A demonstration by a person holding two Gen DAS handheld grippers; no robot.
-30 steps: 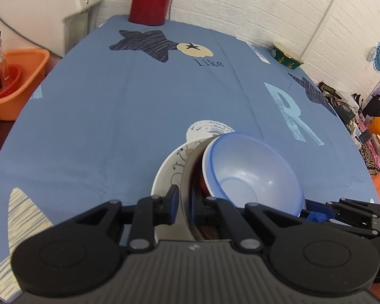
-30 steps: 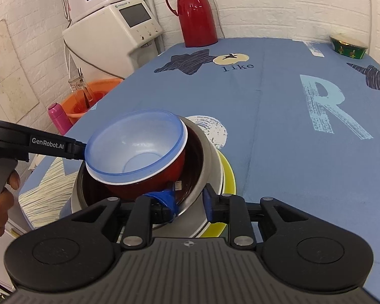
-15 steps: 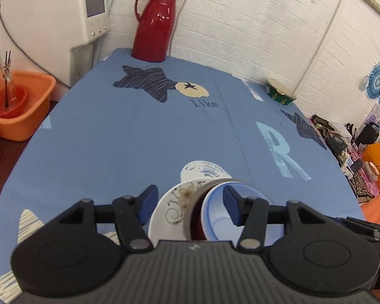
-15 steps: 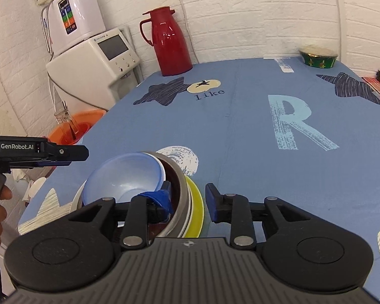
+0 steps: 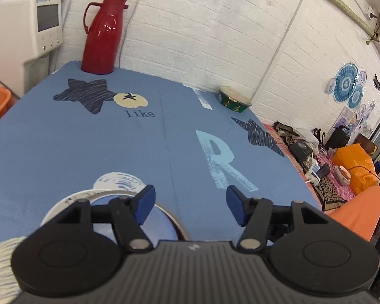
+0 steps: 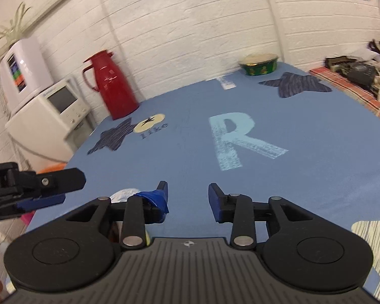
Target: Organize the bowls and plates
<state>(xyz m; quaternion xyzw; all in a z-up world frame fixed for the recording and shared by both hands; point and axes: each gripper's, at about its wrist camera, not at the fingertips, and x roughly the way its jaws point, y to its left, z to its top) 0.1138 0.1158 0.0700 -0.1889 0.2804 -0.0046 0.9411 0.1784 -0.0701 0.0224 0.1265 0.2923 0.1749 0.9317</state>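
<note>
tablecloth (image 5: pixel 63 147): word "like" (image 5: pixel 141 113) printed below cream circle with black star; large pale letter "r" (image 5: pixel 221 162) printed right of centre seam. both also legible in right wrist view. left gripper (image 6: pixel 38 190) body: white letters ".ai", cut by frame edge. dispenser (image 5: pixel 25 25) logo: too small to read.

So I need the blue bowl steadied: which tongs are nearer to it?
Left. The left tongs hang open just above the blue bowl, one finger over its rim. The right tongs, also open, show no bowl between them.
</note>
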